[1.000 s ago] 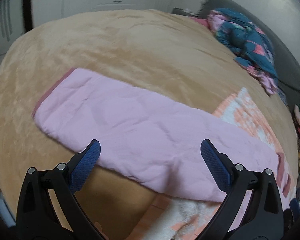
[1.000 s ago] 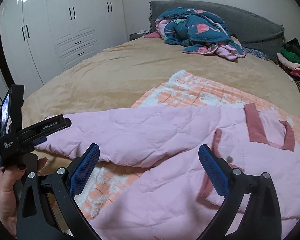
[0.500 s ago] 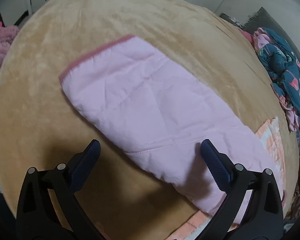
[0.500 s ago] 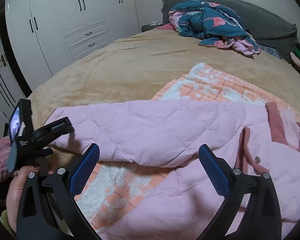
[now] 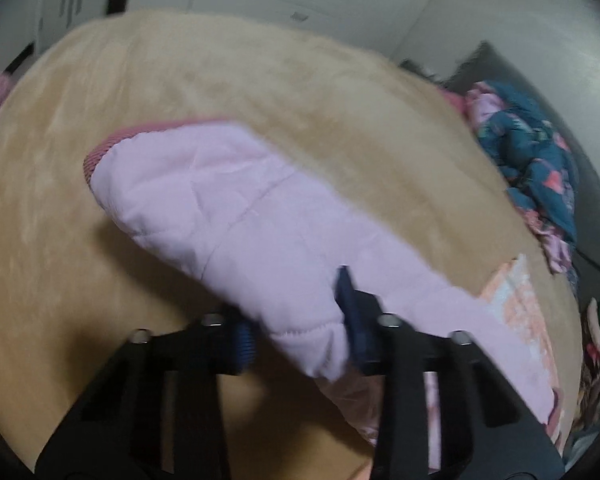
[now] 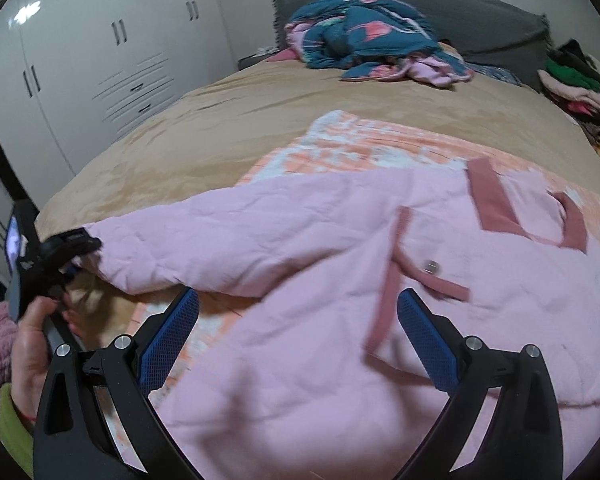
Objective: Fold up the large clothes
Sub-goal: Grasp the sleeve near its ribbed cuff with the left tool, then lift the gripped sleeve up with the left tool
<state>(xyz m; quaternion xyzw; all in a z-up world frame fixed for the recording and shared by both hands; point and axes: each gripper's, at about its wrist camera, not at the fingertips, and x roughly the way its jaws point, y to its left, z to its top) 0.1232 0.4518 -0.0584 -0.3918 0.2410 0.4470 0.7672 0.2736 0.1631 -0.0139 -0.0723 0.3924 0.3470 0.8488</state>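
Observation:
A large pink quilted jacket [image 6: 340,280] with darker pink trim lies spread on the bed. Its long sleeve [image 5: 228,216] stretches left across the tan blanket, with a darker cuff at its far end. My left gripper [image 5: 300,332] is shut on the near edge of the sleeve, which bunches between the blue pads. In the right wrist view the left gripper [image 6: 72,248] shows at the sleeve's end. My right gripper [image 6: 296,340] is open and empty, low over the jacket's front.
A tan blanket [image 6: 228,120] covers the bed. An orange-and-white checked cloth [image 6: 360,148] lies under the jacket. A teal flowered garment [image 6: 364,36] lies by the grey headboard. A clothes pile [image 6: 572,84] sits far right. White wardrobes [image 6: 100,64] stand left.
My left gripper moved in on the sleeve and closed on its near edge. The right gripper has drifted right and closer over the jacket, still open.

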